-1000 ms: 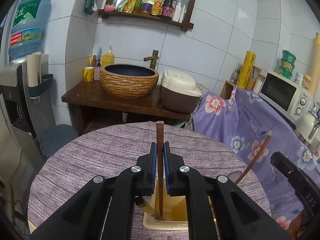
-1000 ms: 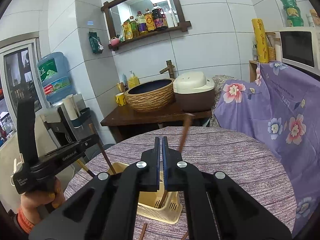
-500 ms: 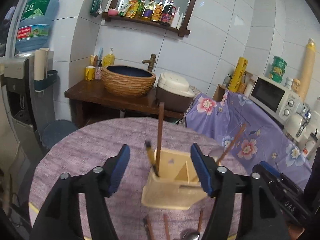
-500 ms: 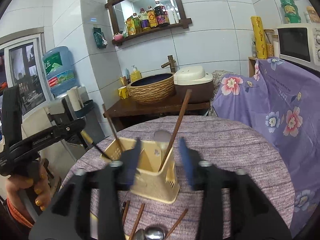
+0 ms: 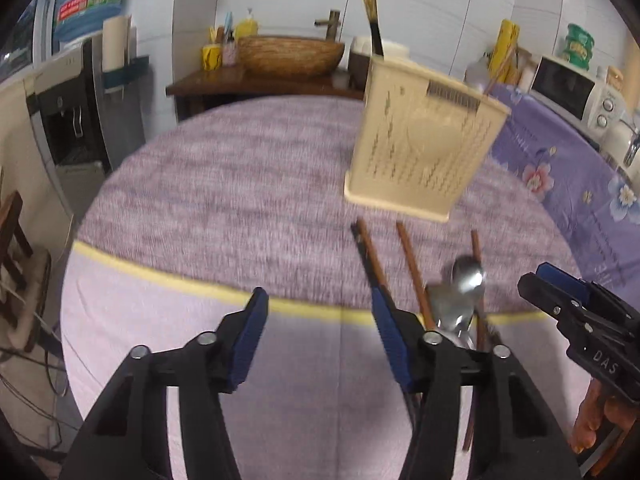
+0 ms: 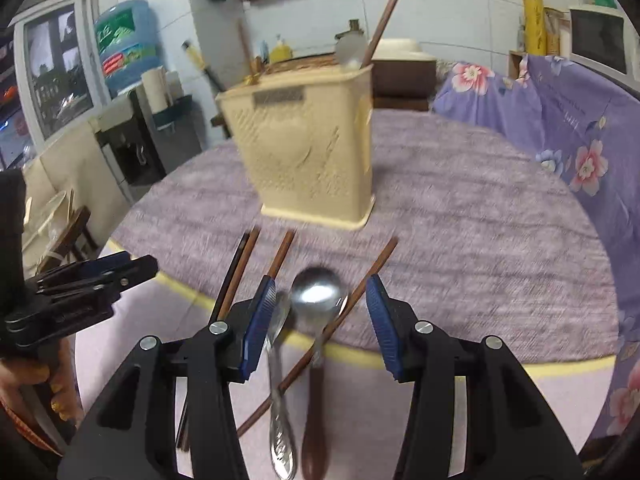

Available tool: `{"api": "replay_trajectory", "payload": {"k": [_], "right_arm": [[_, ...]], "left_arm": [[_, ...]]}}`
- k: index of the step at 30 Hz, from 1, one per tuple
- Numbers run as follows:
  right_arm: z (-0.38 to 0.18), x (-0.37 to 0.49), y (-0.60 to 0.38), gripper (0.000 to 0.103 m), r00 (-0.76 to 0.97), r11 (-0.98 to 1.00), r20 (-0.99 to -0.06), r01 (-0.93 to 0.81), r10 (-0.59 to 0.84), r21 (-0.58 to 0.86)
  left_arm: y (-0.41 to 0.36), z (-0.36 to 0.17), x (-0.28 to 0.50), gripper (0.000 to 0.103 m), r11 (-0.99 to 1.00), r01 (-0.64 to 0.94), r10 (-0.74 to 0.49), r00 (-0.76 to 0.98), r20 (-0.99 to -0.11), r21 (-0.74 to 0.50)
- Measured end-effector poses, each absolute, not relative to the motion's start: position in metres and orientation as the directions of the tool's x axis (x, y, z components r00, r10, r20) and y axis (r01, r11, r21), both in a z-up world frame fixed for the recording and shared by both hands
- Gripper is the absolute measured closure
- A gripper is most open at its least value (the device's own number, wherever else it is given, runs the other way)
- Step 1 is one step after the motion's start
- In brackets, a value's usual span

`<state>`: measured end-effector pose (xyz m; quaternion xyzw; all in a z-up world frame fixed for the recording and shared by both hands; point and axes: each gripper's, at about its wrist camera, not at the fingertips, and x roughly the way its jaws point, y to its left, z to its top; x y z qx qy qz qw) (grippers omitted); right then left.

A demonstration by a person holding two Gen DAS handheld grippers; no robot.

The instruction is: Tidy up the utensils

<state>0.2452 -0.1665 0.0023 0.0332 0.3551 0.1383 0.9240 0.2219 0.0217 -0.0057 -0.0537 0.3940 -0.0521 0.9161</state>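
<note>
A cream utensil holder (image 5: 424, 140) (image 6: 308, 148) stands on the round table with chopsticks (image 6: 384, 20) and a spoon (image 6: 352, 52) sticking out of it. In front of it lie several loose brown chopsticks (image 5: 412, 264) (image 6: 282, 252), a wooden-handled spoon (image 6: 318, 292) (image 5: 466, 276) and a metal utensil (image 6: 280, 400). My right gripper (image 6: 322, 312) is open, low over the spoon, whose bowl shows between the pads, untouched. My left gripper (image 5: 320, 320) is left of the pile, its jaws closing with only cloth between them; its right finger (image 5: 384, 320) is beside a chopstick (image 5: 372, 256).
The purple tablecloth (image 5: 240, 184) has a yellow stripe (image 5: 168, 276) near the front edge. A floral purple cover (image 6: 560, 120) and microwave (image 5: 568, 92) are at the right. A water dispenser (image 5: 72, 120) stands left; a wooden stand with a basin (image 5: 288, 56) is behind.
Both grippers let go of chopsticks that now stand in the holder, opened, pulled back and sank toward the loose utensils at the table's front.
</note>
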Motion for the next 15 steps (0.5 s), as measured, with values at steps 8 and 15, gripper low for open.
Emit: {"api": "replay_trajectory", "payload": {"k": [8,15], "right_arm": [[-0.018,0.222,-0.163,0.057,0.692,0.955,-0.660,-0.251,0.292,0.160],[-0.024,0.226,-0.137,0.071,0.625,0.914,-0.695,-0.387,0.355,0.118]], "left_arm": [[0.006,-0.028,0.211,0.061,0.982,0.109,-0.189,0.629,-0.754,-0.156],[0.002,-0.037,0.207,0.062,0.981,0.106,-0.192,0.612,-0.767,-0.161]]}}
